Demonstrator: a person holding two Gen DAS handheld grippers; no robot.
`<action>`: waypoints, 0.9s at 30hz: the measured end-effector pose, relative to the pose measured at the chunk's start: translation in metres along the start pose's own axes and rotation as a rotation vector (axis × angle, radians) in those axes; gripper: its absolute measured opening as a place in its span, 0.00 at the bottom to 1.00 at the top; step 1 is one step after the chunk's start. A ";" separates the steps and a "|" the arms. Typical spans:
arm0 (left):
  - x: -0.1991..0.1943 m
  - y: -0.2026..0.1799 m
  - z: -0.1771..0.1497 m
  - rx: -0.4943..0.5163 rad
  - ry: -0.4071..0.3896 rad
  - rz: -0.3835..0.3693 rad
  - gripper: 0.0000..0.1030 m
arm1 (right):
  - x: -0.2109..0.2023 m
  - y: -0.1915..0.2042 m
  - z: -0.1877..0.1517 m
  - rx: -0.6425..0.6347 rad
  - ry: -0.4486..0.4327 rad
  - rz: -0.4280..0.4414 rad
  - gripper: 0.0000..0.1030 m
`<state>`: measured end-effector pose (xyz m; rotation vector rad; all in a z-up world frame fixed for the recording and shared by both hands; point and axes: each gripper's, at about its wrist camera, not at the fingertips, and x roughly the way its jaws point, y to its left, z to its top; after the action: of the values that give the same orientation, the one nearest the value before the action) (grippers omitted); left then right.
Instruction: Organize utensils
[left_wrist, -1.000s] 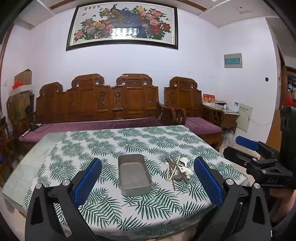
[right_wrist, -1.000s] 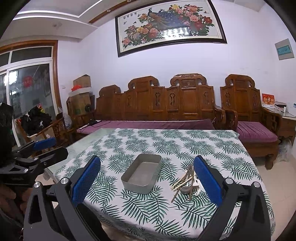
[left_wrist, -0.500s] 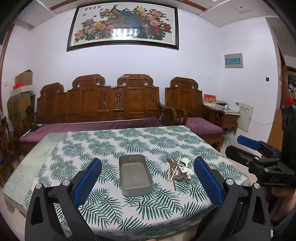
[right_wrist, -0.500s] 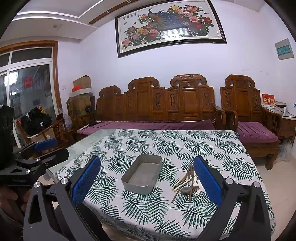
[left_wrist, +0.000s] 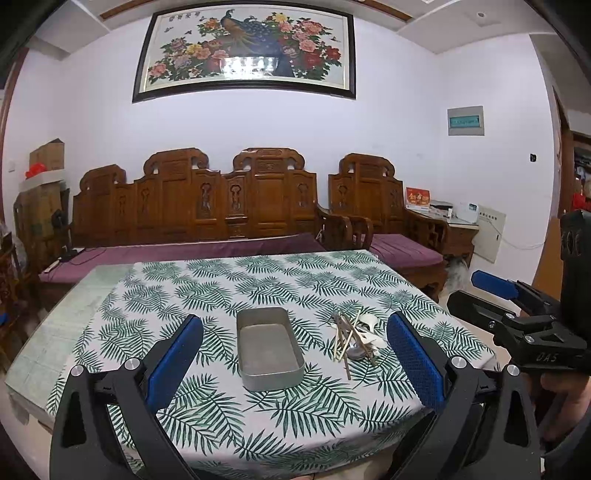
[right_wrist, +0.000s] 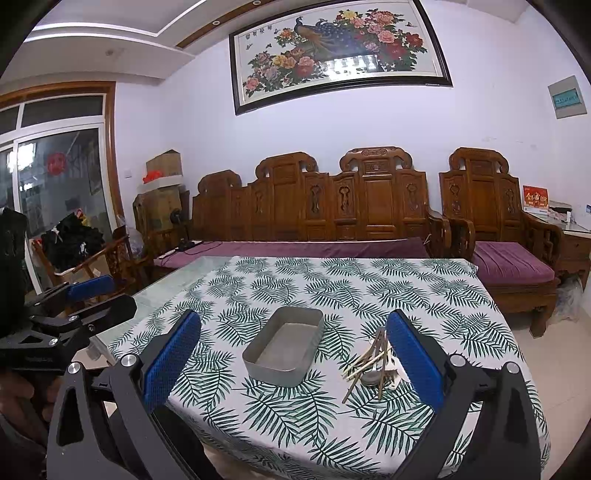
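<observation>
— What changed?
— Barely anything; my left gripper (left_wrist: 295, 362) and right gripper (right_wrist: 293, 360) stay spread wide, empty.
— The utensils (left_wrist: 354, 338)?
— Heaped beside the metal tray (left_wrist: 269, 349); sorting not begun.

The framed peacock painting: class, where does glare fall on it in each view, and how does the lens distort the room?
Left wrist view: a white glare patch sits low on the framed peacock painting, and the walls bow outward. Right wrist view: the same glare shows at its lower right, the frame tilts, and dark vignette fills the corners.
</observation>
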<state>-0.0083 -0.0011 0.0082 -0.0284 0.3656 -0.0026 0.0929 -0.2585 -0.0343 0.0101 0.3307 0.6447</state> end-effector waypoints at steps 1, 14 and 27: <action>0.000 -0.001 0.000 0.000 0.001 0.000 0.93 | 0.000 0.000 0.000 0.000 -0.001 0.000 0.98; 0.002 -0.003 -0.002 0.002 0.010 -0.003 0.93 | 0.000 0.000 0.000 0.003 0.000 0.000 0.98; 0.031 0.000 -0.017 -0.015 0.129 0.002 0.93 | 0.013 -0.012 -0.010 0.020 0.043 -0.019 0.98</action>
<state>0.0149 -0.0016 -0.0184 -0.0425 0.4950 0.0002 0.1066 -0.2618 -0.0492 0.0127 0.3782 0.6232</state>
